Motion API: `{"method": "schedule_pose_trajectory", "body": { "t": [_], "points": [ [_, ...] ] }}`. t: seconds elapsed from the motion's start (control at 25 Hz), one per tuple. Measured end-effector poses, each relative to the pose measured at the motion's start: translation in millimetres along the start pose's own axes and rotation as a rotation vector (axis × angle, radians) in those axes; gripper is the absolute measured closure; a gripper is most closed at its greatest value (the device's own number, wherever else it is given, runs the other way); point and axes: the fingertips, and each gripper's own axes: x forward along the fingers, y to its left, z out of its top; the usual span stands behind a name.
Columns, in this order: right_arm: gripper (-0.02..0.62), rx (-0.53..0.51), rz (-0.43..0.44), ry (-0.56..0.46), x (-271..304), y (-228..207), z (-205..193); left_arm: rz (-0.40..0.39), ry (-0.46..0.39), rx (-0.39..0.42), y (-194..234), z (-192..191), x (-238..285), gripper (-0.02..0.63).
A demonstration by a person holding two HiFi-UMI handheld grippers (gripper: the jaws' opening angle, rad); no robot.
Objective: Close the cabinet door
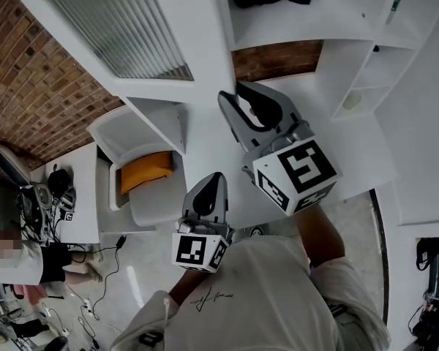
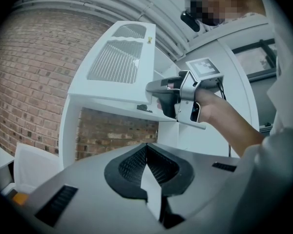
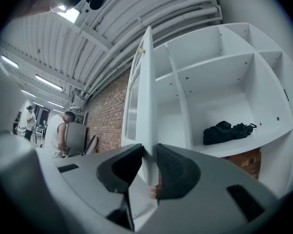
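Note:
The white cabinet door [image 1: 117, 28], with a ribbed glass panel, stands swung open from the white shelf cabinet [image 1: 307, 20]. My right gripper [image 1: 235, 93] is shut on the door's free edge. In the right gripper view that edge of the door [image 3: 145, 96] runs straight up between the jaws of the right gripper [image 3: 150, 156]. The left gripper view shows the right gripper [image 2: 172, 99] clamped on the door [image 2: 117, 62]. My left gripper [image 1: 214, 181] hangs lower and nearer me, apart from the door. The left gripper [image 2: 146, 147] is shut on nothing.
A black bag [image 3: 227, 130] lies on a cabinet shelf [image 3: 244, 147]. A white chair with an orange cushion [image 1: 143, 170] stands below the door. A person [image 1: 14, 258] sits at a cluttered desk [image 1: 66, 196] at left. A brick wall [image 1: 29, 72] runs behind the cabinet.

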Motion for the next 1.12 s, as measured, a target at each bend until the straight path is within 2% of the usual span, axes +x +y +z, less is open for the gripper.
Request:
{"method": "schedule_pose_trajectory", "body": {
  "t": [1.12],
  "points": [
    [0.492,0.001,0.004,0.0,24,-33,-4,0.018,-0.002,0.011,7,0,20,0.591]
  ]
}}
